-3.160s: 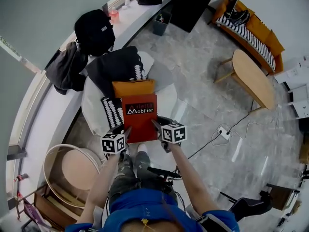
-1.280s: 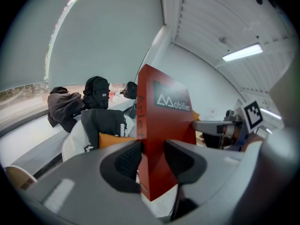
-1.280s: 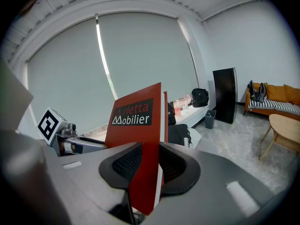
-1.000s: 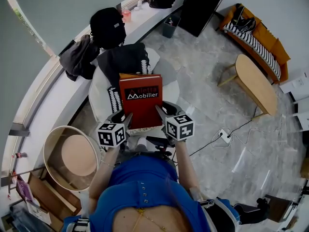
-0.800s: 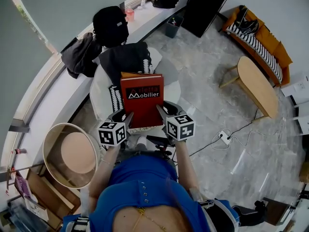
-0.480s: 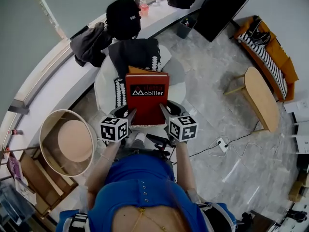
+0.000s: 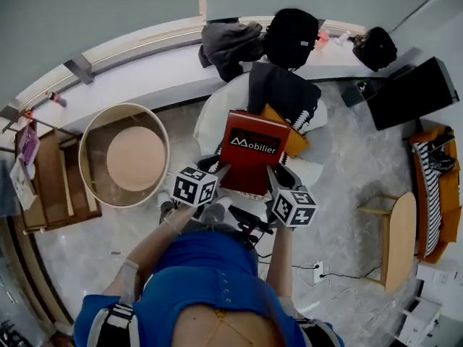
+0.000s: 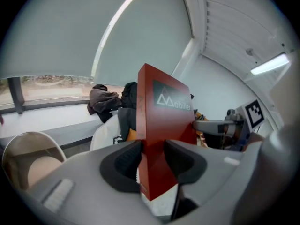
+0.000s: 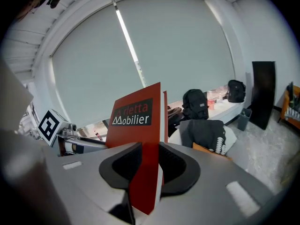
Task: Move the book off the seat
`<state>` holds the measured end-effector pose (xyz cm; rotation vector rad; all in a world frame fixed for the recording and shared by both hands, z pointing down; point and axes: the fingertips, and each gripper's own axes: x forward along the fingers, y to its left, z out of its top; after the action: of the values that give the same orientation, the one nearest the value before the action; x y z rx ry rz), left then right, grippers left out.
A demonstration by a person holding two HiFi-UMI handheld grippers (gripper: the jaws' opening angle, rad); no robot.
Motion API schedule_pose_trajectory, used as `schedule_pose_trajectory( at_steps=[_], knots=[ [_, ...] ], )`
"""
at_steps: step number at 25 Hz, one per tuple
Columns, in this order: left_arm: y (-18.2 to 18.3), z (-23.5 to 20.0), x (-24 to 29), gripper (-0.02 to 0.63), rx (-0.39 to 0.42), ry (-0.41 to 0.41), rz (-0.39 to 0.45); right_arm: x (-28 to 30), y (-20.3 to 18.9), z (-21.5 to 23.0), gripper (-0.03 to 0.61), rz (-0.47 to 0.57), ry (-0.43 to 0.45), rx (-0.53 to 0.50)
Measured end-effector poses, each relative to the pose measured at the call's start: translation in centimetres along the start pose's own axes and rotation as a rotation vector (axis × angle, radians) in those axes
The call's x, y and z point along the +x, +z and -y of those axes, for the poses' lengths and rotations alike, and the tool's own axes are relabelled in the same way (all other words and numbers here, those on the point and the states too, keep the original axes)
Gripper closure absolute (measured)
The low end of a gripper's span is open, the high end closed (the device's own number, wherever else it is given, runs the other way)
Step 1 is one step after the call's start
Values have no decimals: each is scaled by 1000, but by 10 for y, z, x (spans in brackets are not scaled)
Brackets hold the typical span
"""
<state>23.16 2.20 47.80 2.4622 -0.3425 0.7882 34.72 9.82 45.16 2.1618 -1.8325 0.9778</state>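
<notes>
In the head view, the red book (image 7: 249, 157) sits at the middle of the frame, raised and tilted. The left gripper (image 7: 219, 172) holds its lower left edge and the right gripper (image 7: 273, 175) its lower right edge. The book hangs over the white seat (image 7: 213, 114), which carries a dark jacket (image 7: 282, 92) and an orange flat thing (image 7: 288, 137) just right of the book. Judging by this, the lift is done, but the book has not yet been carried clear of the seat or put down. At the left stands a round tub (image 7: 90, 132) with a tan disc (image 7: 136, 157) in it. Whether that disc is a pad or the tub's own bottom cannot be told.

In the left gripper view, the left gripper (image 8: 152, 162) has its jaws clamped on the book's lower part at a moderate spread. The book stands upright at the centre, its bottom corner free below the jaws. The tub is at the lower left, and the seat lies behind the book.

In the right gripper view, the right gripper (image 9: 145, 165) likewise pinches the book's bottom edge. The cover faces left of centre. A backpack (image 9: 194, 101) stands on the ledge (image 9: 234, 108) at the right, above the jacket-draped seat.
</notes>
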Motion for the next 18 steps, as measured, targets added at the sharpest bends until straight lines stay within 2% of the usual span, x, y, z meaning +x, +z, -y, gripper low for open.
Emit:
schedule_pose_trajectory(
  at_steps=[4, 9, 18],
  knots=[
    [-6, -64, -56, 463, -89, 92, 59, 47, 11, -74, 472, -45, 109, -84],
    [-23, -147, -143, 463, -181, 188, 137, 98, 16, -190, 472, -75, 221, -189],
    [-73, -297, -320, 463, -233, 312, 202, 171, -14, -416, 472, -86, 354, -244]
  ],
)
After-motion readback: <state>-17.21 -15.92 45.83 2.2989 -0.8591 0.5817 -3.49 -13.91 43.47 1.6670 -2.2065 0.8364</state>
